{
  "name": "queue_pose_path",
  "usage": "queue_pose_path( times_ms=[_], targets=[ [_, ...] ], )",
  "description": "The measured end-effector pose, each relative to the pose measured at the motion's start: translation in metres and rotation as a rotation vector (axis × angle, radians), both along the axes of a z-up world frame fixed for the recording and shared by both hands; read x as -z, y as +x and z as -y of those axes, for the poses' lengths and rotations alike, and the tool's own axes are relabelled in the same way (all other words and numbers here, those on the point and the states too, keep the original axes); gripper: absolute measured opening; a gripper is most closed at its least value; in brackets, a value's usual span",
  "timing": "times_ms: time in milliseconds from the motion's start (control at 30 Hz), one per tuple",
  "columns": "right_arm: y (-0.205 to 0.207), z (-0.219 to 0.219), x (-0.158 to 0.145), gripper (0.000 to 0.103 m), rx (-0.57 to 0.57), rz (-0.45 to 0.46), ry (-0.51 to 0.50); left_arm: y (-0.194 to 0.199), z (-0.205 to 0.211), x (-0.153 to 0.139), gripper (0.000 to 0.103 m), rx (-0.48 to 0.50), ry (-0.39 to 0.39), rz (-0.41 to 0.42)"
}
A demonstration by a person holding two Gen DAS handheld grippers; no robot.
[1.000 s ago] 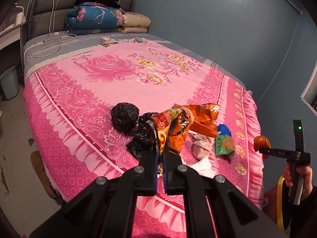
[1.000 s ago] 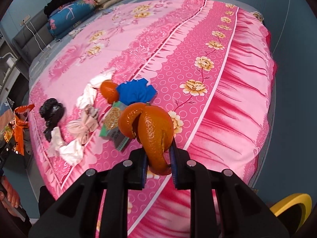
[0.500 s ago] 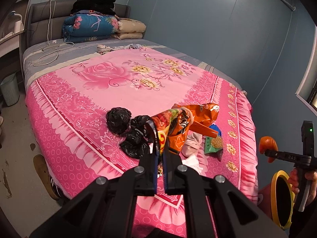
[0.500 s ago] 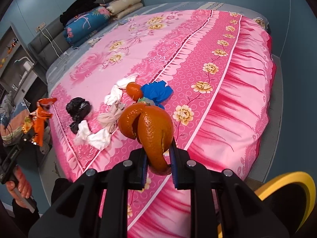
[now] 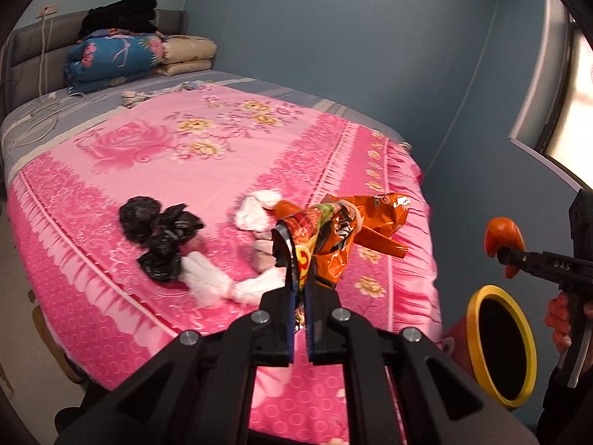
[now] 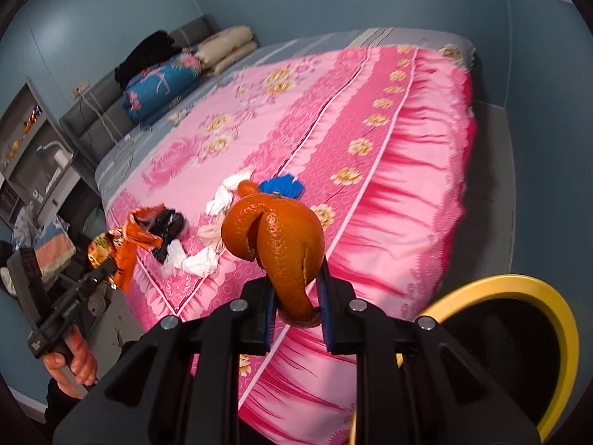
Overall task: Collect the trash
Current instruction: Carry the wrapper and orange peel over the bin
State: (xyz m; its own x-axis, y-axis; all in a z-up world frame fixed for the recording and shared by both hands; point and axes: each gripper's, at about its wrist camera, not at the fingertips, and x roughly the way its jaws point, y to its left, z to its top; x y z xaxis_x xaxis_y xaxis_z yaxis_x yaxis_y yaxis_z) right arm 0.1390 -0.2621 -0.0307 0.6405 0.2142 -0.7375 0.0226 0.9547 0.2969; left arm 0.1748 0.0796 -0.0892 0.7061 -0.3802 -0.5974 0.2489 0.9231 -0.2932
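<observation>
My left gripper [image 5: 301, 259] is shut on an orange snack wrapper [image 5: 344, 226], held up in front of the bed's foot. My right gripper [image 6: 294, 285] is shut on a curled orange peel [image 6: 276, 233]; in the left wrist view that peel [image 5: 503, 235] hangs above a yellow-rimmed bin [image 5: 500, 337]. In the right wrist view the bin's rim [image 6: 519, 289] lies at the lower right. On the pink bedspread [image 5: 166, 148] lie a black plastic bag [image 5: 159, 233], white tissues [image 5: 222, 285], another orange peel [image 6: 246, 187] and a blue scrap [image 6: 281, 185].
Folded quilts [image 5: 115, 59] and dark clothes are stacked at the headboard, with white cables nearby. A shelf unit [image 6: 33, 148] stands left of the bed. A window [image 5: 570, 85] is on the right wall. A hand [image 6: 74, 359] grips the left tool's handle.
Both grippers have drawn back from the bed and risen, each keeping its load. The yellow-rimmed bin has come further into both views, with the right gripper and its peel now above it.
</observation>
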Motion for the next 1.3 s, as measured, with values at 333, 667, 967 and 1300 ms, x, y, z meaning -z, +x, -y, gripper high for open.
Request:
queue_pose_path(
  times_ms=[333, 667, 967, 1300],
  targets=[
    [-0.044, 0.045, -0.038, 0.019, 0.109, 0.081, 0.026, -0.020, 0.076, -0.021, 0.003, 0.154, 0.015, 0.029],
    [-0.085, 0.086, -0.057, 0.019, 0.220, 0.119, 0.024, -0.055, 0.166, -0.034, 0.004, 0.347, 0.103, 0.064],
    [-0.106, 0.129, -0.050, 0.020, 0.320, 0.109, 0.053, -0.078, 0.234, -0.019, 0.004, 0.508, 0.190, 0.050],
    [-0.097, 0.150, -0.016, 0.020, 0.360, -0.002, 0.101, -0.101, 0.280, 0.015, 0.004, 0.692, 0.225, -0.034]
  ],
)
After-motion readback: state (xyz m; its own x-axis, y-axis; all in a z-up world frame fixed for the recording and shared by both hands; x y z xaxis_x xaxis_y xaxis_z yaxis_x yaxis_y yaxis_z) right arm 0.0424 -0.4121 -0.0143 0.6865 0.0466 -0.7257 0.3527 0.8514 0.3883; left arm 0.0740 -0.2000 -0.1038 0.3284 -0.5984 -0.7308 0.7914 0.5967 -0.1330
